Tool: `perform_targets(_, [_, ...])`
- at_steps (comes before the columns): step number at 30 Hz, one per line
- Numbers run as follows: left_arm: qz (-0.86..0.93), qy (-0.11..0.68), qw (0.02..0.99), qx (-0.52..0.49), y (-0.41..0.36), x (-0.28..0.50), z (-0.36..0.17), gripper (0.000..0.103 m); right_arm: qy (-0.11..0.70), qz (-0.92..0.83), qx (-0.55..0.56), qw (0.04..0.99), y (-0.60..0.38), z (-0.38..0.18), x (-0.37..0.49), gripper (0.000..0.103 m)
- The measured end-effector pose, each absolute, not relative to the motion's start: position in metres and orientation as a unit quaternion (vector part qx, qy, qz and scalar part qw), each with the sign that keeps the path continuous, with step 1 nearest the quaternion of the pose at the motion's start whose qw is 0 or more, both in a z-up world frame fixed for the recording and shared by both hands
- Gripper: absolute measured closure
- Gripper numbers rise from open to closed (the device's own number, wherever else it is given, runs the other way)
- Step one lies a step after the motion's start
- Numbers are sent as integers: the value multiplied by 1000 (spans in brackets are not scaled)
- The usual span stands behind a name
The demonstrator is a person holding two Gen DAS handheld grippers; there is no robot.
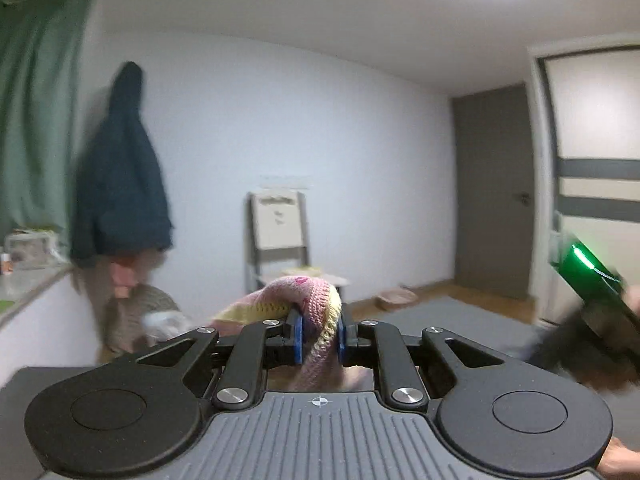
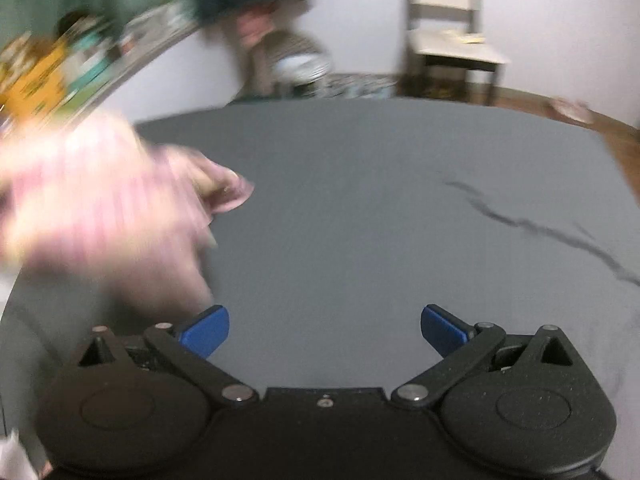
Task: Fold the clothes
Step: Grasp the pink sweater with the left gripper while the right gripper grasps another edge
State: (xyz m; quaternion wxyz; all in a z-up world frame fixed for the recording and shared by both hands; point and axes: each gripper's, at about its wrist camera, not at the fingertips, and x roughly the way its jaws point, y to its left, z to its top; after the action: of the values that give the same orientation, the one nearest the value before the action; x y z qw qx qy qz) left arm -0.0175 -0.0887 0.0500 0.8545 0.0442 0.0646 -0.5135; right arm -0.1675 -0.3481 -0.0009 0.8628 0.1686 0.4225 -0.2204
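A pink and yellow knitted garment (image 1: 308, 300) is pinched between the blue pads of my left gripper (image 1: 319, 338), which is lifted and points across the room. The cloth bunches above the pads and hangs down behind them. In the right wrist view the same pink garment (image 2: 100, 208) is a blurred mass at the left, above the grey mat (image 2: 380, 200). My right gripper (image 2: 324, 330) stands open over the mat, its blue pads wide apart with nothing between them. The right gripper's body with a green light (image 1: 592, 276) shows at the right edge of the left wrist view.
A dark blue coat (image 1: 124, 176) hangs on the white wall by a green curtain (image 1: 36, 120). A small chair (image 1: 280, 236) stands against the wall, a grey door (image 1: 494, 192) to its right. More clothes (image 2: 296, 60) lie at the mat's far edge. A cluttered shelf (image 2: 52, 68) runs along the left.
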Motion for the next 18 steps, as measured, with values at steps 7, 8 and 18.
perform_targets(7, [-497, 363, 766, 185, -118, -72, -60, 80, 436, -247, 214, 838, -365, -19, -202, 0])
perform_targets(8, [-487, 382, 764, 184, -116, -76, -70, 80, 441, -243, 209, 838, -363, -21, -201, 0])
perform_targets(18, [-436, 328, 837, 56, -110, -68, -40, 11, 448, -156, 212, 854, -332, -39, -160, 0])
